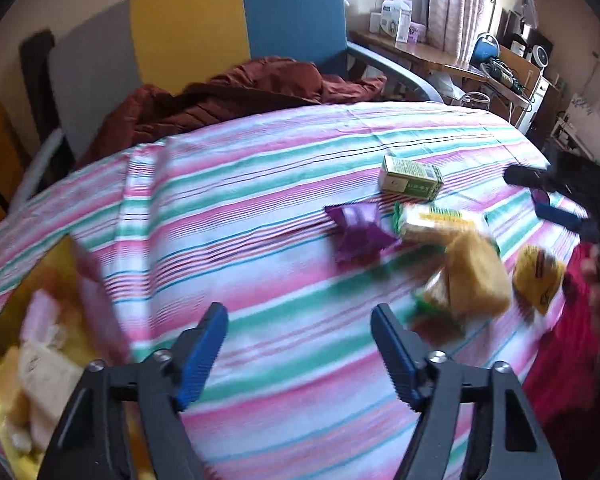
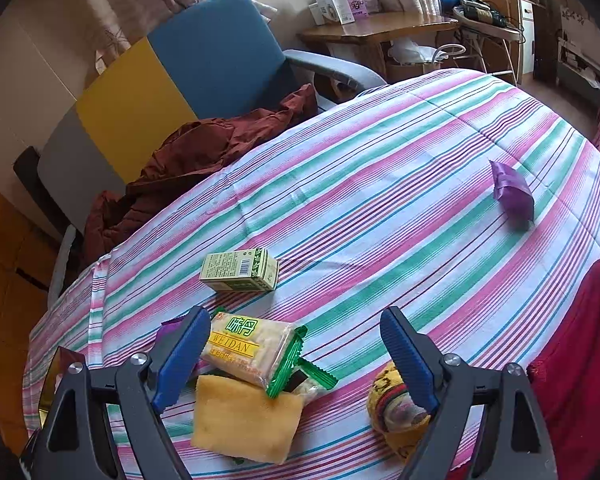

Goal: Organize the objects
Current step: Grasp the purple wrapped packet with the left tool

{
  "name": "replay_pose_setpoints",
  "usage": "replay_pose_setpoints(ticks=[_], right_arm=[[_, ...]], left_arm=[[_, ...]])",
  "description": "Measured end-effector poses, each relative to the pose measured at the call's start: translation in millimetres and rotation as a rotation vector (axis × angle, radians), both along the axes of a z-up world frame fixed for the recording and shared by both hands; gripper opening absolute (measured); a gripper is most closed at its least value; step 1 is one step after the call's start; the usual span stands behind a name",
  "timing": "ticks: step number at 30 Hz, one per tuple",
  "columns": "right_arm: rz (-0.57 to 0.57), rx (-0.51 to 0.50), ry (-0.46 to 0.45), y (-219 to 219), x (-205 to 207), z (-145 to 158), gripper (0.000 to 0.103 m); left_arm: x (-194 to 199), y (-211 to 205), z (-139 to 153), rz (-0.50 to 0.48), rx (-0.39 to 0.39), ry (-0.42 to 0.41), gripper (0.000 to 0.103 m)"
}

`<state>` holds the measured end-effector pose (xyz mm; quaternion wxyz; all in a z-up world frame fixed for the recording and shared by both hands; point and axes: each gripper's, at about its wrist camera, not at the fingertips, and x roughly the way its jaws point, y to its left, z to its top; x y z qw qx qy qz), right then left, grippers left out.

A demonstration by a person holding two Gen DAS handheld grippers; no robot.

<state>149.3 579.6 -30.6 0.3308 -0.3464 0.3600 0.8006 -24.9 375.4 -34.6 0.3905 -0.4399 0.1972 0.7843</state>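
Snacks lie on a striped tablecloth (image 2: 380, 184). My right gripper (image 2: 294, 320) hangs open just above a pile: a green-edged biscuit pack (image 2: 248, 346), a yellow bread packet (image 2: 246, 420) and a yellow patterned packet (image 2: 396, 404). Its pads touch none of them. A green box (image 2: 240, 270) lies beyond, and a purple packet (image 2: 514, 196) lies far right. My left gripper (image 1: 300, 340) is open over bare cloth, nothing between its fingers. To its left is a golden tray (image 1: 60, 264) holding several blurred packets. The green box (image 1: 410, 178), another purple packet (image 1: 358, 232) and the pile (image 1: 476, 276) lie ahead on the right.
A brown-red jacket (image 2: 204, 152) lies on a chair with yellow and blue panels (image 2: 204, 56) behind the table. A wooden desk (image 2: 380, 26) with boxes stands at the back. Red cloth (image 2: 580, 340) covers the table's right edge.
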Motion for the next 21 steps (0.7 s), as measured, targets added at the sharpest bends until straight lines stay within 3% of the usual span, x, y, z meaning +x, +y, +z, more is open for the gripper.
replay_pose_setpoints(ticks=[12,13,15,17,21], right_arm=[[0.059,-0.029,-0.036,-3,-12,-8,0.088],[0.063,-0.030,-0.042,-4,-13,-9,0.088],[0.069,-0.034,-0.053,-4,-14,-11,0.088],[0.076,-0.036,-0.062,-5,-15,-12,0.089],[0.081,-0.037,-0.101,-7,-19,-18,0.089]], left_arm=[[-47,89,-36,0.018,0.007,-0.169,0.069],[-50,94,-42,0.019,0.004,-0.193,0.068],[-56,98,-53,0.025,0.002,-0.227,0.055],[-54,97,-52,0.015,0.019,-0.182,0.043],[-49,84,-55,-0.015,0.037,-0.135,0.039]])
